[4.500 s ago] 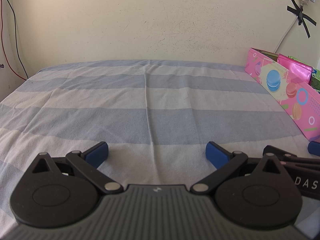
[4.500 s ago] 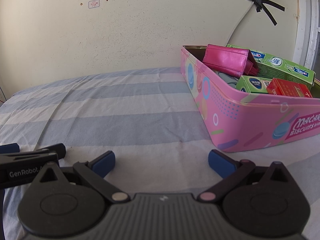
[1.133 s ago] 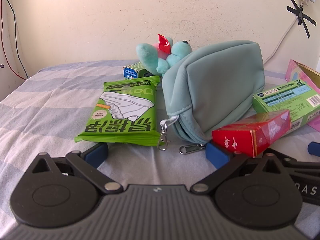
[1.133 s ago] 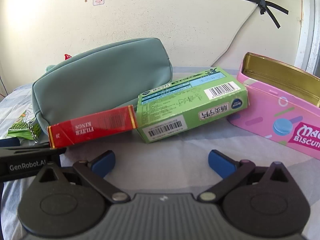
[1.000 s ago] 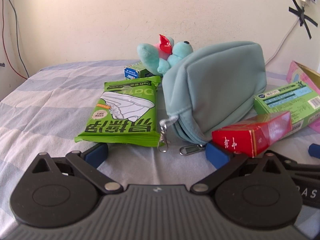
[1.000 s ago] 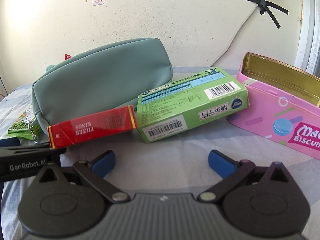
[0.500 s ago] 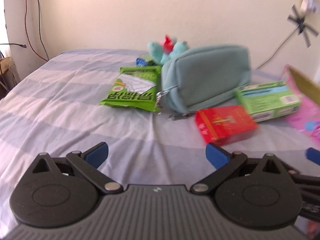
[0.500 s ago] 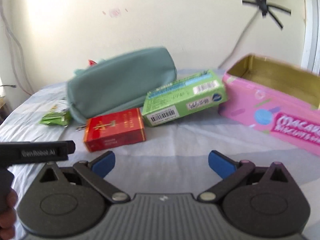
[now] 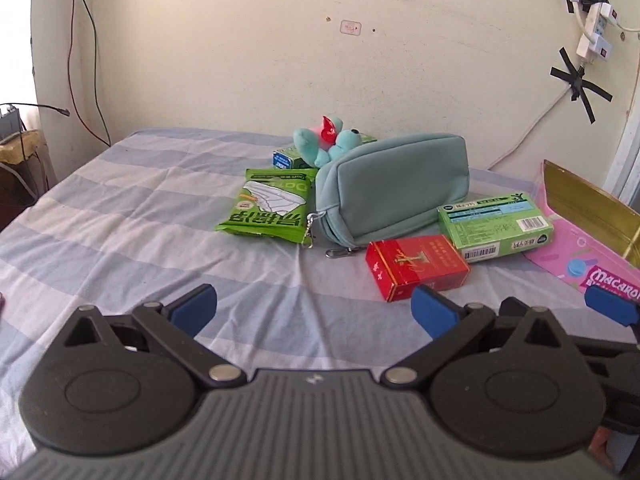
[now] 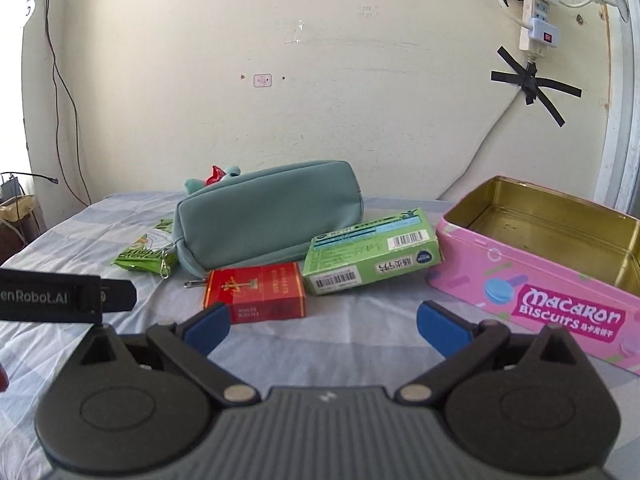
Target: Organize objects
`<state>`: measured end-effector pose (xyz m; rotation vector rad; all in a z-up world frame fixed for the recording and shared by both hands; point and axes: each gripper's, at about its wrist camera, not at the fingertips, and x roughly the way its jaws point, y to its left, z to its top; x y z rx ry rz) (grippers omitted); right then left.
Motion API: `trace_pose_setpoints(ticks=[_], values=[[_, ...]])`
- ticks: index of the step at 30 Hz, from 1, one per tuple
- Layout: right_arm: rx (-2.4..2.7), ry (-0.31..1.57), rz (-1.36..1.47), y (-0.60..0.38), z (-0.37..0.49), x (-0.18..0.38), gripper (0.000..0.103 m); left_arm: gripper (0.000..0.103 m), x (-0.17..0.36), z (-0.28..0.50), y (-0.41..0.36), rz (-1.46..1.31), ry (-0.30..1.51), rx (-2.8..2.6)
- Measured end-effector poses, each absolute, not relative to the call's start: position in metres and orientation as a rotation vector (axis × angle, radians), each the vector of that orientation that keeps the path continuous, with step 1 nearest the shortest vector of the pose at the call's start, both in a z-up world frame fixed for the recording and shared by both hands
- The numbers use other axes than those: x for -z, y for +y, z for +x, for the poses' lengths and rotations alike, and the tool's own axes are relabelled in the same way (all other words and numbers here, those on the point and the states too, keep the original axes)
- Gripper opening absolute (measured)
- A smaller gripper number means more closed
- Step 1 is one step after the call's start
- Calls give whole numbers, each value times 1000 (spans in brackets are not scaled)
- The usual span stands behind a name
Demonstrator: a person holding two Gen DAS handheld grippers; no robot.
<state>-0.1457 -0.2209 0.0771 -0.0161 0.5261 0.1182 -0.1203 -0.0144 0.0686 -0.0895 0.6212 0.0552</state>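
On the striped bed sheet (image 9: 120, 240) lie a teal zip pouch (image 9: 396, 188) (image 10: 268, 216), a red box (image 9: 416, 266) (image 10: 256, 286), a green box (image 9: 494, 224) (image 10: 372, 256), a green snack packet (image 9: 270, 206) (image 10: 142, 256) and a teal plush toy (image 9: 326, 144) behind the pouch. A small blue-and-green carton (image 9: 285, 157) sits beside the plush. The pink biscuit tin (image 10: 560, 280) (image 9: 592, 232) stands open and empty at the right. My left gripper (image 9: 314, 306) is open, hovering short of the red box. My right gripper (image 10: 322, 322) is open too, just in front of the red box.
The wall (image 10: 320, 100) rises directly behind the bed, with taped cables and a power strip (image 10: 536, 12) at upper right. A cluttered stand (image 9: 20, 152) sits off the bed's left edge. Bare sheet stretches to the left of the objects.
Both grippers have pulled back and risen, so the objects look smaller and farther. The red box now lies flat instead of leaning on the pouch. Both stay open.
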Motion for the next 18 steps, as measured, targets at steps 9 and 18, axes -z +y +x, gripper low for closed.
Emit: trace_pose_setpoints(ticks=[9,18], values=[[-131,586,2,-238,-149,-68,103,103,-64,-127,-11,-58,619,-145],[-139,622,58,-260,-171,-65,103,103,-64,-135,-17,-3,594,-239]])
